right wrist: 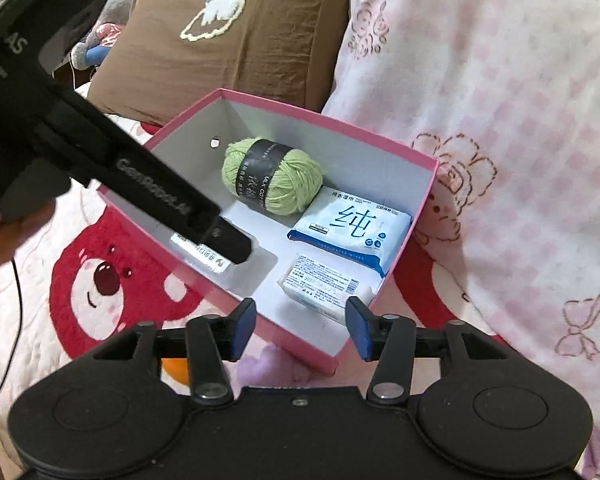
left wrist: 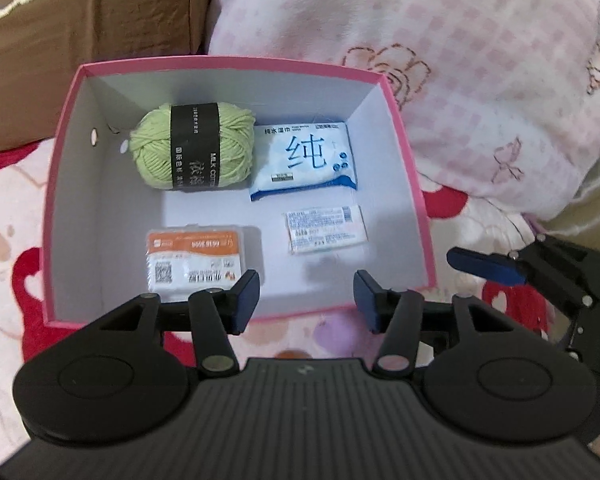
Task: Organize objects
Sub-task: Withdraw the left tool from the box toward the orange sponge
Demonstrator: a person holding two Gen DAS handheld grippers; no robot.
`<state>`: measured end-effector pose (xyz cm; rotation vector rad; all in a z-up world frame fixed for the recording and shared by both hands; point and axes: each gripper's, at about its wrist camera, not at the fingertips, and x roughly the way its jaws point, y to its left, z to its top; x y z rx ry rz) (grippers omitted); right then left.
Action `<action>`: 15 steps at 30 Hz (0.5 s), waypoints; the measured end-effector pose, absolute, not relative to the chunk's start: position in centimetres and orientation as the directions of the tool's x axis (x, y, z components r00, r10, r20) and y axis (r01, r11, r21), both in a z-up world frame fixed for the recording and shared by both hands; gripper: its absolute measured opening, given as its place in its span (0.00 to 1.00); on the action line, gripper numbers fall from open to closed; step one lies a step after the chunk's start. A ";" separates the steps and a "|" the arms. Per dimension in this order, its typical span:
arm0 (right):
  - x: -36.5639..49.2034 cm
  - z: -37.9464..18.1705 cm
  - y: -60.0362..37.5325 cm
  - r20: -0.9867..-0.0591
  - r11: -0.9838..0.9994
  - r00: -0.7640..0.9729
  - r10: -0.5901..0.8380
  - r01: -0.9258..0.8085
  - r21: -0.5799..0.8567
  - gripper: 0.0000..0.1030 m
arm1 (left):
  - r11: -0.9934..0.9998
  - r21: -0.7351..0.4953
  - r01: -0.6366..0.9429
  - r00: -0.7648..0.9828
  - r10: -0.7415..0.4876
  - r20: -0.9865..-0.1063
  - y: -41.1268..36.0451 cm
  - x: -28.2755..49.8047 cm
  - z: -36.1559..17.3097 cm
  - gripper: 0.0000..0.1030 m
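Four items laid apart in the pink box (left wrist: 416,216) for tidiness: yarn (left wrist: 192,148), wipes (left wrist: 304,162), two small packs; left gripper (left wrist: 306,300) and right gripper (right wrist: 300,328) open, empty, over the near rim

We see a bed with a pink-and-red bear-print cover (right wrist: 100,280); on it rest an open pink cardboard box (left wrist: 416,208), a brown embroidered cushion (right wrist: 228,52) and a pink checked pillow (left wrist: 480,80).

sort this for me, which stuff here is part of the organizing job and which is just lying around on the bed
Part of the job: pink box, green yarn ball, blue wipes pack, orange-label packet, small white packet.

Just lying about: brown cushion, pink checked blanket, bear-print sheet.
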<state>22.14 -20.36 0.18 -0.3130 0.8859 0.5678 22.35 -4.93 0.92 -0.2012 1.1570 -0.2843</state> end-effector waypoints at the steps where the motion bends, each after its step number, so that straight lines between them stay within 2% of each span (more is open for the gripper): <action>1: 21.9 0.4 -20.4 -0.798 0.807 0.499 0.338 -0.589 -0.027 0.58 | 0.947 -0.298 0.121 0.373 -0.322 -0.870 -4.9 22.1 1.3 0.52; 7: 19.9 2.0 -20.2 -0.786 0.790 0.503 0.360 -0.612 -0.030 0.64 | 0.951 -0.273 0.142 0.374 -0.307 -0.875 -4.4 19.9 3.9 0.56; 14: 17.6 4.0 -19.9 -0.747 0.788 0.533 0.398 -0.615 -0.019 0.85 | 0.953 -0.274 0.128 0.402 -0.302 -0.865 -1.9 17.2 6.6 0.70; 15: 17.3 4.2 -19.8 -0.742 0.789 0.535 0.404 -0.615 -0.015 0.85 | 0.953 -0.275 0.125 0.405 -0.303 -0.863 -1.6 16.8 6.9 0.72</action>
